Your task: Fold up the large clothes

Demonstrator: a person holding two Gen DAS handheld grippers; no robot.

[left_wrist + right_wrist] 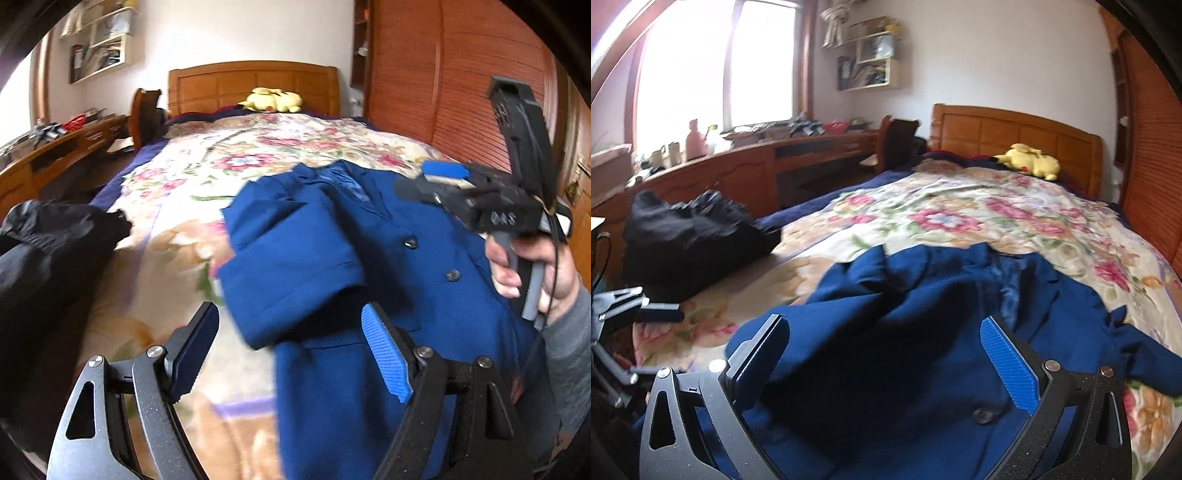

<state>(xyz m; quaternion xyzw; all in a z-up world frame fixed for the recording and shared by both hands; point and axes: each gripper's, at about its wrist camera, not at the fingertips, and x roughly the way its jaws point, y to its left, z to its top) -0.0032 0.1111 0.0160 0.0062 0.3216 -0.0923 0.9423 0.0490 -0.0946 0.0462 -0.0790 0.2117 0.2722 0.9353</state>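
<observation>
A blue coat (332, 258) lies buttons-up on the floral bedspread (221, 162), spread over the foot end of the bed and nearer its right edge, collar toward the wooden headboard (255, 86). One sleeve is folded across the chest.

The left gripper (291, 354) hangs above the coat's left edge with its jaws wide apart and nothing between them; the folded sleeve's cuff sits just beyond the gap, the left finger over bare bedspread, the right finger over blue cloth.

The right gripper (886, 365) is also spread wide, empty, poised over the coat's front, a button (983, 416) showing below its right pad. From the left camera it appears held in the person's right hand (532, 266) above the coat's right side.

A black garment (690, 232) is heaped at the bed's left edge. A yellow plush toy (1030, 160) rests against the headboard.
</observation>
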